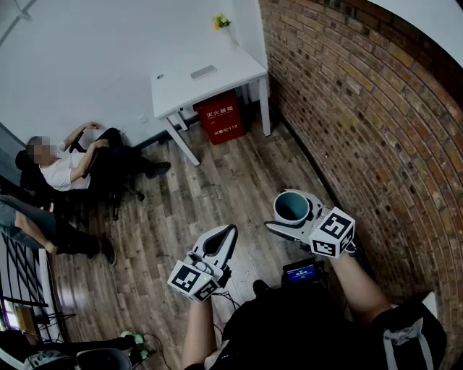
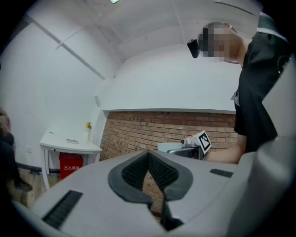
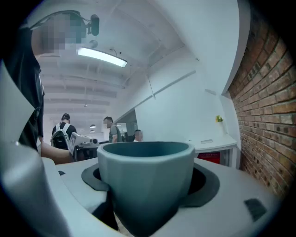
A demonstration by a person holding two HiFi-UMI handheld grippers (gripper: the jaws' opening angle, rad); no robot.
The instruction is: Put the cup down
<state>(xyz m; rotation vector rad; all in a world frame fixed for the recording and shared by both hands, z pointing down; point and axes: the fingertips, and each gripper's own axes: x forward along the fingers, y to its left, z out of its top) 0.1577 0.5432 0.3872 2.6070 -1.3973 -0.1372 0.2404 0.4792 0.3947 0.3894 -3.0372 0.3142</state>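
Note:
A teal cup [image 1: 291, 206] stands upright in my right gripper [image 1: 293, 217], held in the air above the wooden floor near the brick wall. In the right gripper view the cup [image 3: 147, 178] fills the space between the two jaws, which press on its sides. My left gripper [image 1: 221, 242] hangs lower and to the left, its jaws together with nothing between them. In the left gripper view its dark pads [image 2: 149, 172] meet at the tips, and the right gripper [image 2: 196, 147] shows beyond them.
A white table [image 1: 206, 76] with a small vase of yellow flowers [image 1: 221, 22] stands against the far wall, a red box [image 1: 220, 117] under it. The brick wall [image 1: 362, 108] runs along the right. People sit at the left [image 1: 69, 166].

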